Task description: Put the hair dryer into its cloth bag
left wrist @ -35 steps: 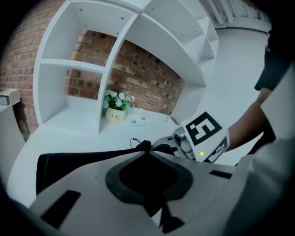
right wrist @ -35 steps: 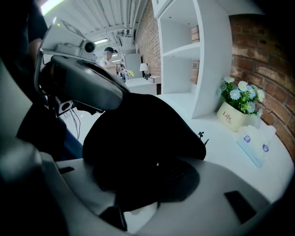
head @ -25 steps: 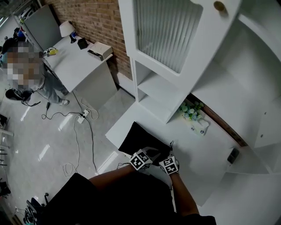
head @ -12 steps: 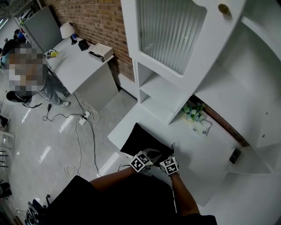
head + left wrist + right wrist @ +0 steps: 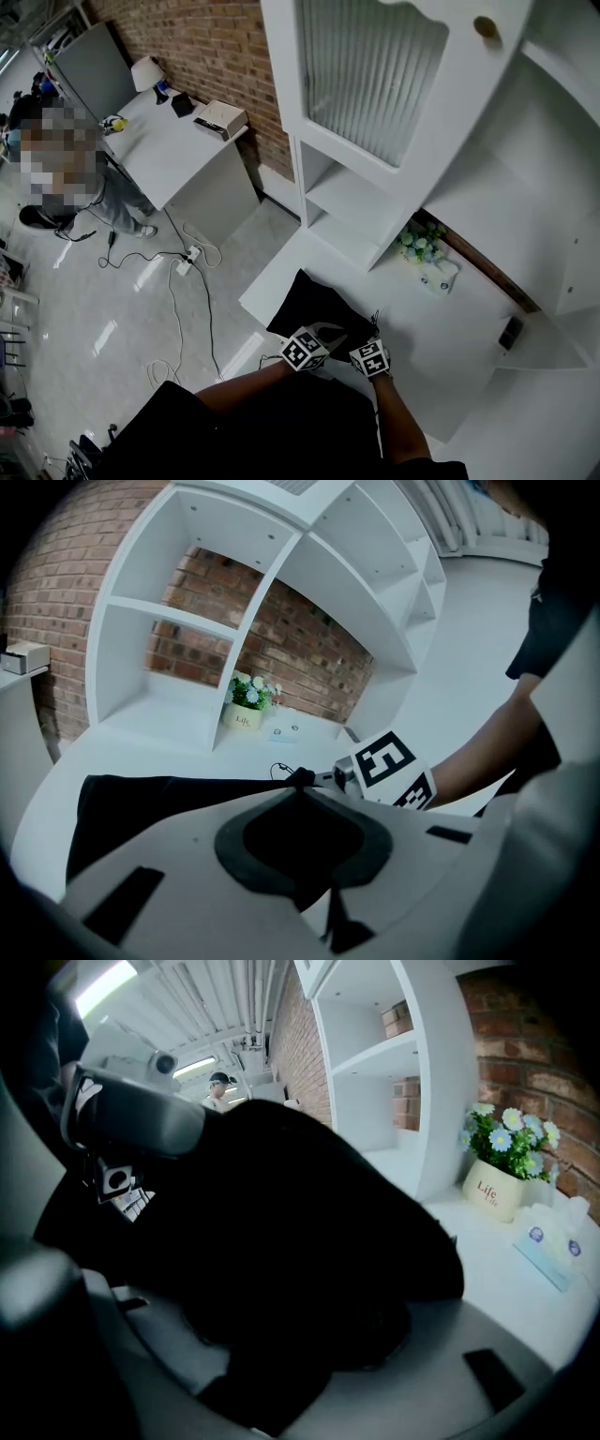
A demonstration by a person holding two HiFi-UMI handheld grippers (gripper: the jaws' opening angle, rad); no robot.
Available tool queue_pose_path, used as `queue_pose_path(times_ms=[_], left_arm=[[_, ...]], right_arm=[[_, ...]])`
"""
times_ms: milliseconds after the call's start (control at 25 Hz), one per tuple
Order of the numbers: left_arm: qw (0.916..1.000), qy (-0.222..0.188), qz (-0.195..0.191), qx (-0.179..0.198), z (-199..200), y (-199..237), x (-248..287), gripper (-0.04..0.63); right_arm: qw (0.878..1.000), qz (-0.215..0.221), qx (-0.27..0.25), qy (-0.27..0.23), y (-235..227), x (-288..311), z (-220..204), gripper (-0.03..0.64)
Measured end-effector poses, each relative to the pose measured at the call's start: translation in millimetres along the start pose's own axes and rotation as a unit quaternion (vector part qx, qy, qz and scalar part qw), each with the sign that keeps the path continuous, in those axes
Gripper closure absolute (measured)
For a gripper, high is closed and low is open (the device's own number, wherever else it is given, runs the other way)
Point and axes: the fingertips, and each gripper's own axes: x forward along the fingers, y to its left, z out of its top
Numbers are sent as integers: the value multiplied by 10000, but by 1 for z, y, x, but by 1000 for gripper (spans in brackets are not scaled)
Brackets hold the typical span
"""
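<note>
One black bag (image 5: 314,300), pinched by left tool (image 5: 328,330), right tool (image 5: 366,336) just opening around it.

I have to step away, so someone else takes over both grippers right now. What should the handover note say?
The left gripper is shut on the edge of the black cloth bag, which lies on the white counter below the shelves.
The right gripper: its jaws have just been opening; bag fabric lies between them, apparently not pinched.
The hair dryer shows in no view; whether it is already inside the bag cannot be told.
Left to do: check the bag for the dryer, then finish bagging it.
</note>
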Motion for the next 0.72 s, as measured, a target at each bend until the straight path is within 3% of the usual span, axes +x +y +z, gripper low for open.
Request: queue_pose_path(times_ms=[320, 560, 720], left_arm=[[9991, 296, -231, 184, -3, 0, 13, 560], [9957, 815, -413, 139, -19, -2, 39, 560], [9930, 966, -647, -211, -26, -4, 62, 558]], right_arm=[[9929, -748, 623, -688, -17, -50, 6, 383], [9850, -1257, 991, -642, -6, -98, -25, 383], [9781, -1511, 1296, -610, 6, -115, -35, 383]])
